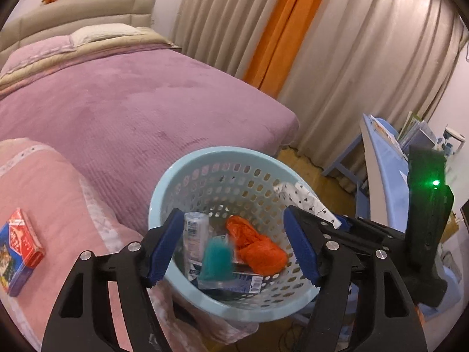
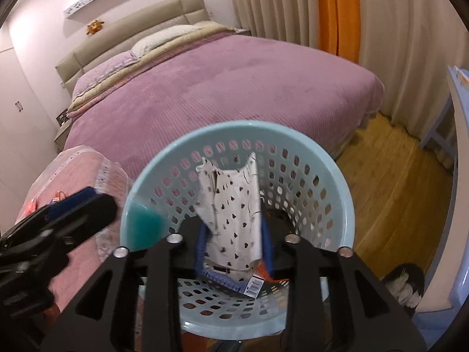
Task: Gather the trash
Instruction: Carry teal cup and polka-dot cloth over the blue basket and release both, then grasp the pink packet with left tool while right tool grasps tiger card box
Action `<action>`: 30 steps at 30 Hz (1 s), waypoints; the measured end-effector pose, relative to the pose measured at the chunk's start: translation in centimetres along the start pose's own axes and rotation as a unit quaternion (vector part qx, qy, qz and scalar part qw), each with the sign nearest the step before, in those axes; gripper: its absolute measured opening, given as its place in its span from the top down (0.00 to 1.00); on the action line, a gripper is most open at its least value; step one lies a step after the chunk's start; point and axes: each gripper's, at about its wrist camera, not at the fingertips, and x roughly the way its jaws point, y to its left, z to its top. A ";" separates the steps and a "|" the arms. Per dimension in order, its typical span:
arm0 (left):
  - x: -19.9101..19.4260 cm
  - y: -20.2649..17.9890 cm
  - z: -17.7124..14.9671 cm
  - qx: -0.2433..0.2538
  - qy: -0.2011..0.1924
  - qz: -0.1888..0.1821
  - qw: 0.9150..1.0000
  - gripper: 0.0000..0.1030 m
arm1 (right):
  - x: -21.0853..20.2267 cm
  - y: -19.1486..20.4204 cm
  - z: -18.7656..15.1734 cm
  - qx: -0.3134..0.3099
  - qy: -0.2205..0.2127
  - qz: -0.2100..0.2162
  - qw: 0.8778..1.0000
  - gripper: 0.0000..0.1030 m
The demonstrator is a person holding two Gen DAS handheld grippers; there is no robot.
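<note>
my right claw (image 2: 234,252) is right in front of me, with a crumpled white paper with little black hearts (image 2: 231,214) between its blue pads (image 2: 201,249). the pads look close on the paper, but i cannot tell if they pinch it or have let go. my left claw (image 1: 234,246) is wide and holds nothing; a blurry teal scrap (image 1: 217,261) is dropping from it. both claws are over the round light blue plastic basket with holes (image 1: 164,202), by the purple bed (image 1: 132,102). inside lie an orange bag (image 1: 258,249) and a small white tube (image 1: 195,234). i think i should let the paper fall in the middle (not the rim). a red and blue box (image 1: 20,249) waits on the pink blanket (image 1: 52,193).
</note>
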 end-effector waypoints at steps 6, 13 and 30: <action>-1.7 0.1 -0.3 0.004 -0.015 0.004 1.000 0.34 | 0.0 0.0 -0.4 -0.005 -0.013 0.006 1.000 0.53; -4.7 1.1 -0.4 -0.001 -0.040 0.012 0.999 0.30 | -1.2 2.1 -0.8 -0.022 -0.031 -0.004 0.999 0.36; -11.1 6.3 -1.6 -0.032 -0.086 0.069 0.993 0.28 | -3.0 8.2 -0.6 -0.053 -0.054 0.028 0.997 0.36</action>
